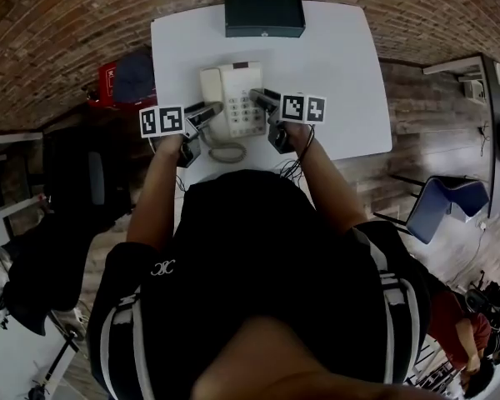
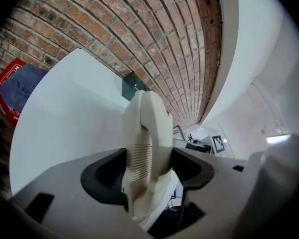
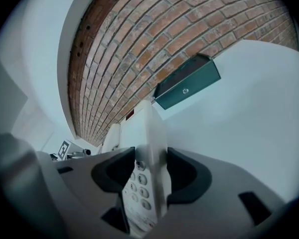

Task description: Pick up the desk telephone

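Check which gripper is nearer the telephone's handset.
Left. The left gripper has its jaws on the handset, along the telephone's left side. The right gripper grips the keypad edge, across the telephone from the handset.

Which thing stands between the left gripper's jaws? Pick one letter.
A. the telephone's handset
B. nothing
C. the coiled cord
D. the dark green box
A: in the left gripper view, the left gripper's pads press on both sides of the cream handset of the desk telephone.
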